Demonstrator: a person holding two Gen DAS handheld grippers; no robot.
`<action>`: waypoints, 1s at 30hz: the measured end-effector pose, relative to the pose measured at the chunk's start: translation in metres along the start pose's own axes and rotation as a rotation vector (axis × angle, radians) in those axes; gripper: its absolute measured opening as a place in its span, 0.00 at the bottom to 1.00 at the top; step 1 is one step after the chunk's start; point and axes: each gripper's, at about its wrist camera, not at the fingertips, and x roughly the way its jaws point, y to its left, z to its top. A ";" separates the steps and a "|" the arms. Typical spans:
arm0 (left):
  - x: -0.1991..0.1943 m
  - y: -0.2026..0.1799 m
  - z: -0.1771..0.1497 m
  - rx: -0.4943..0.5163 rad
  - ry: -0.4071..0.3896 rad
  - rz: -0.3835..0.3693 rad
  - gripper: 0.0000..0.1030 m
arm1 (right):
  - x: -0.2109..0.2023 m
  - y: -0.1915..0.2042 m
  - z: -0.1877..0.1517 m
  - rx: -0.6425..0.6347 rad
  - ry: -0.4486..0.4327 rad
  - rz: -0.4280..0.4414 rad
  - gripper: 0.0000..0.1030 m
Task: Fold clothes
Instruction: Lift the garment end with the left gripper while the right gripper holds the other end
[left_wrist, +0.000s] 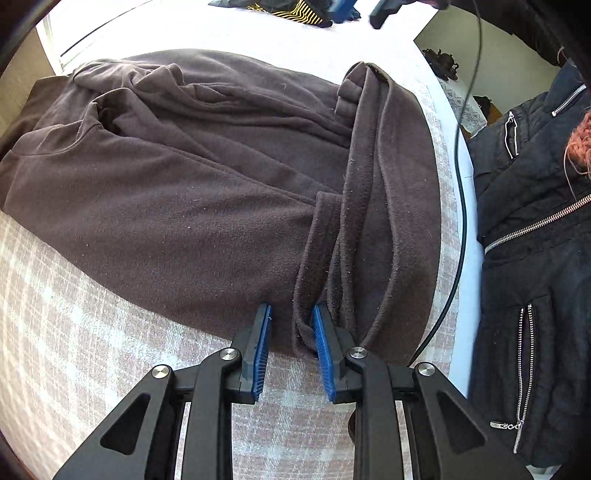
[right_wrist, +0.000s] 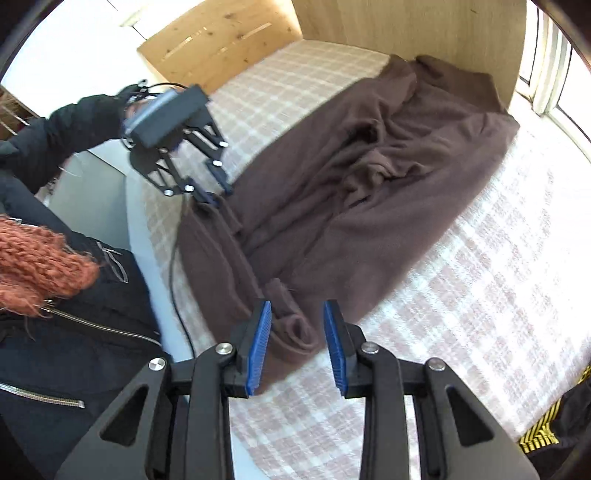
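The left tongs (left_wrist: 290, 314) stand partly open over the near hem of the brown fleece garment (left_wrist: 192, 177). A rolled fold of the hem lies between the blue pads (left_wrist: 323, 347) and brushes the inner face of one, while the other pad stands clear of the cloth, so nothing is clamped. The right tongs (right_wrist: 297, 314) are also partly open, with a loose rolled corner of the same hem in the gap and neither pad pressing on it.

The garment lies spread on the bed (right_wrist: 461, 295), on a pale checked cover, running from the near edge beside the person's dark zipped jacket (left_wrist: 535, 258) up to the wooden headboard (right_wrist: 424, 26), where its collar end rests against the board. Its middle is rumpled into ridges. The near hem lies just inside the bed's near edge, doubled over in a long band.

Bare cover lies on both long sides of the garment. A black cable (left_wrist: 461, 206) trails along the near edge. A black and yellow striped cloth (right_wrist: 543, 432) sits at a corner of the bed, well apart from the fleece.
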 end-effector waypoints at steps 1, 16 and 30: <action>0.000 0.000 0.000 -0.002 0.000 0.002 0.23 | 0.007 0.013 0.002 -0.023 -0.011 0.038 0.29; -0.046 -0.045 -0.057 -0.248 -0.200 0.033 0.40 | 0.077 0.003 -0.036 0.051 0.030 0.019 0.19; -0.026 -0.036 -0.046 -0.334 -0.265 -0.006 0.44 | 0.074 -0.003 -0.047 0.054 -0.022 0.018 0.20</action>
